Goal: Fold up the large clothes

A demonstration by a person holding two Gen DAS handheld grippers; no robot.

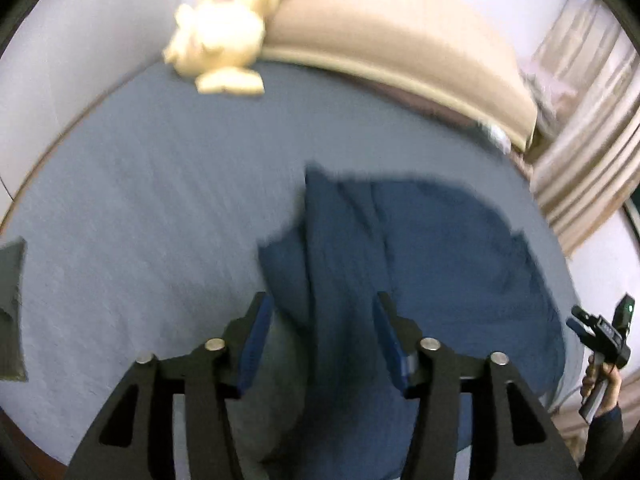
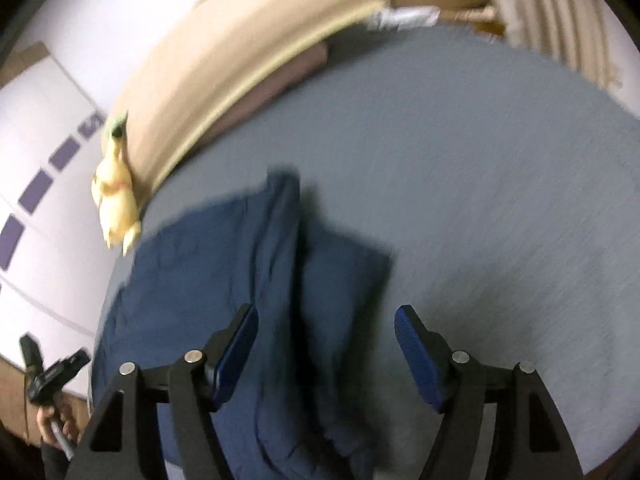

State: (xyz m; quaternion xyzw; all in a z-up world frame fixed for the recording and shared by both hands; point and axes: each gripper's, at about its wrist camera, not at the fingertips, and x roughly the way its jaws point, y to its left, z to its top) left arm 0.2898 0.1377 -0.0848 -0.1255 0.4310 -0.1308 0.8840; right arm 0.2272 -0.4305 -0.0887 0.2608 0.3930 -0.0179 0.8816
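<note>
I see the navy garment lying on the grey-blue bed sheet, below and in front of both of my grippers. Its long axis runs away from me toward the beige headboard, with one narrow corner poking out at the far end and the wider bulk spreading nearer to me. It looks partly folded: a thick ridge of doubled cloth runs lengthwise down the middle, a flatter panel lies to one side, and the surface is creased and rumpled (the blur hides any seams or buttons, so I cannot tell what kind of garment it is).

My left gripper hangs over the ridge with its jaws apart; the cloth shows between the blue pads but they do not press on it. My right gripper has its jaws spread wider still, the garment's near edge under the left pad and bare sheet under the right one. Neither holds anything.

A cream plush toy leans against the headboard at the far corner of the bed, well apart from the garment. Striped curtains hang beyond the bed's other side.
</note>
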